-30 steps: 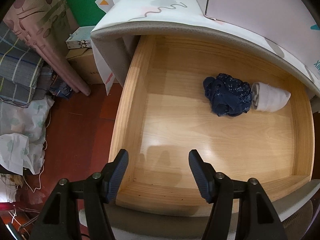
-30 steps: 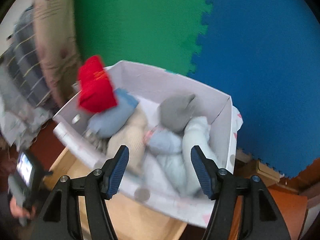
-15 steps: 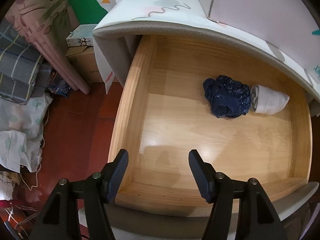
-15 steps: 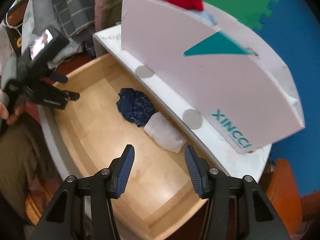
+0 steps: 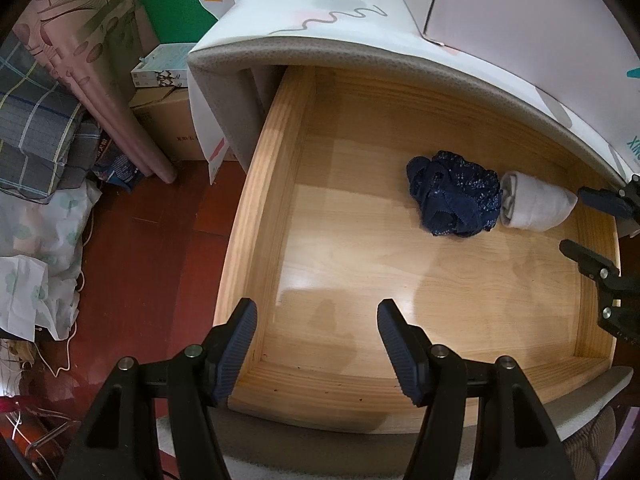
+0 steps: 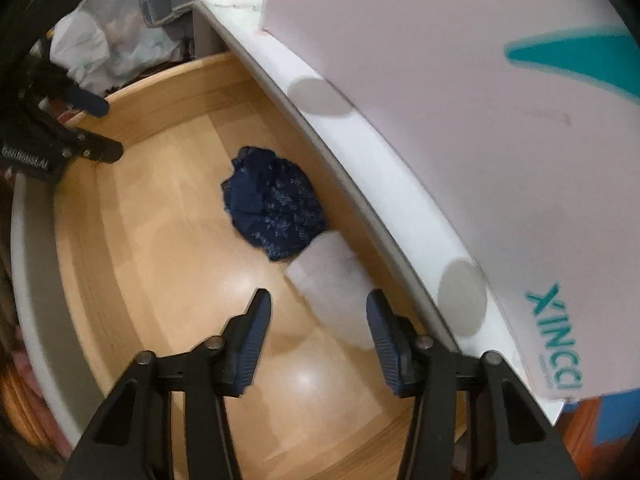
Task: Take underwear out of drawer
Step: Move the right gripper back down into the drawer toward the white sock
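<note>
Left claw (image 5: 314, 340) held part-open over the front left corner of the wooden drawer (image 5: 256, 208), nothing between its blue pads, touching nothing. Pointed steeply down at bare drawer floor.

Right claw (image 6: 316, 330) lowered into the drawer's right side, jaws closing, the gap narrower than the left claw's. White rolled cloth (image 6: 332, 276) lying just ahead of and partly between the fingertips; pads not pressing on it, as far as the slightly blurred view shows. Seen from the left wrist camera, the same right claw (image 5: 580, 224) coming in from the right edge, just beside the end of the white roll (image 5: 534, 208).

Dark blue speckled underwear (image 5: 454, 200) bunched on the drawer floor toward the back, touching the white roll on its right side. Also seen from the right wrist (image 6: 276, 202), beyond the roll. Patterned white box (image 6: 460, 120) standing on the top above the drawer's back edge.
</note>
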`<state>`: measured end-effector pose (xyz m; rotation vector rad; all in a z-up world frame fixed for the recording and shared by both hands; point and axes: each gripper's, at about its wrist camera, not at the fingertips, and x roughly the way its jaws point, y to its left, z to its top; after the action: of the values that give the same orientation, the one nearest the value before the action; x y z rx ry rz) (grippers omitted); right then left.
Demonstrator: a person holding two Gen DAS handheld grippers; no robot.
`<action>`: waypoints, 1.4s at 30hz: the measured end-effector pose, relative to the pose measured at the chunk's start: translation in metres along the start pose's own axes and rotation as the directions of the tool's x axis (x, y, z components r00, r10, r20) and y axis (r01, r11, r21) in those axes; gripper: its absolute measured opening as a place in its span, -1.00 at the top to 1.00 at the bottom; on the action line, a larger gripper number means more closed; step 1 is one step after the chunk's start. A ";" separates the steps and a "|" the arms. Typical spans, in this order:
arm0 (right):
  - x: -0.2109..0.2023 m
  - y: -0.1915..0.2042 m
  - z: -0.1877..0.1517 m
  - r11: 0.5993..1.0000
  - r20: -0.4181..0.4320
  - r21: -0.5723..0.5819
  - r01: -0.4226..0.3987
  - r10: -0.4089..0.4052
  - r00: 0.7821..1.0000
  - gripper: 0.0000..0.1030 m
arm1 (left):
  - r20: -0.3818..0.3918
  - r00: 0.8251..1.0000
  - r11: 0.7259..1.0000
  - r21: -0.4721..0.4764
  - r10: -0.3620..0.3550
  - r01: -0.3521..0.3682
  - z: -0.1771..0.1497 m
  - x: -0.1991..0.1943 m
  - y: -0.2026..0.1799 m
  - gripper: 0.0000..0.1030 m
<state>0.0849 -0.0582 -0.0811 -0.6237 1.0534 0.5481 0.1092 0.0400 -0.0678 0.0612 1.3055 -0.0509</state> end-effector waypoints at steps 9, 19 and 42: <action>0.013 0.017 -0.006 0.999 -0.017 -0.030 0.018 -0.019 1.000 0.12 | -0.006 1.000 1.000 0.005 0.009 -0.009 0.000 0.002 -0.001 -0.25; 0.049 0.026 -0.009 0.979 -0.018 -0.067 0.195 -0.196 0.980 0.15 | -0.004 1.000 1.000 0.002 0.002 -0.002 0.000 0.000 0.001 -0.25; 0.066 0.031 -0.001 0.922 -0.049 -0.130 0.365 -0.374 0.926 0.70 | -0.005 1.000 1.000 -0.003 -0.005 0.005 0.001 0.001 0.002 -0.25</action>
<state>0.0891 -0.0295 -0.1476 -0.9313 0.9445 0.2585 0.1099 0.0418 -0.0682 0.0558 1.3103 -0.0534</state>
